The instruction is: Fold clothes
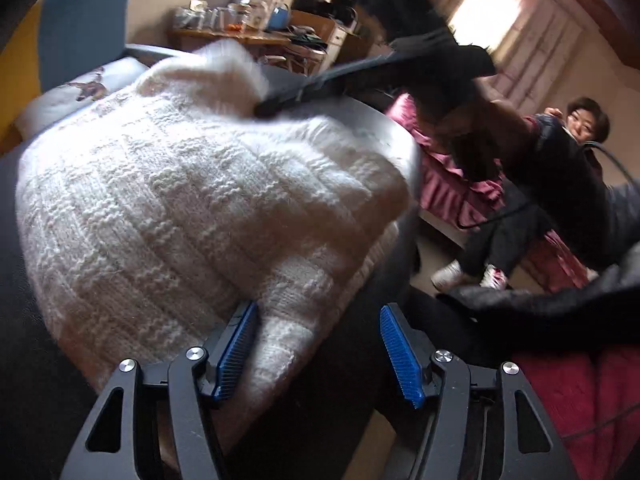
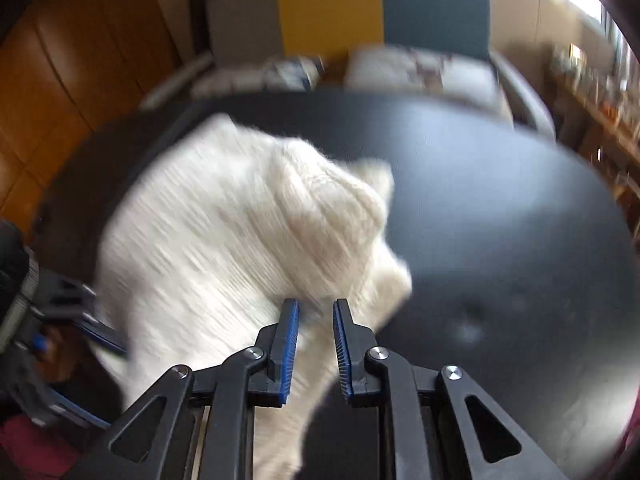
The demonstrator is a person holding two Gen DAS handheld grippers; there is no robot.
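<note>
A white knitted sweater (image 1: 168, 200) lies bunched on a round black table (image 2: 500, 208). My left gripper (image 1: 318, 316) is open at the sweater's near edge, with a fold of knit lying between its blue pads and nothing clamped. My right gripper (image 2: 316, 308) hovers over the sweater (image 2: 240, 240) with its jaws a narrow gap apart; the view is blurred by motion, and no cloth is pinched. The right gripper also shows in the left wrist view (image 1: 280, 98) at the sweater's far side. The left gripper shows at the left edge of the right wrist view (image 2: 72, 320).
A blue and yellow chair (image 2: 400, 8) with a cushion stands behind the table. A cluttered wooden desk (image 1: 248, 28) is farther back. A person (image 1: 560, 168) sits on a red-covered bed (image 1: 580, 392) to the right, with a black cable hanging nearby.
</note>
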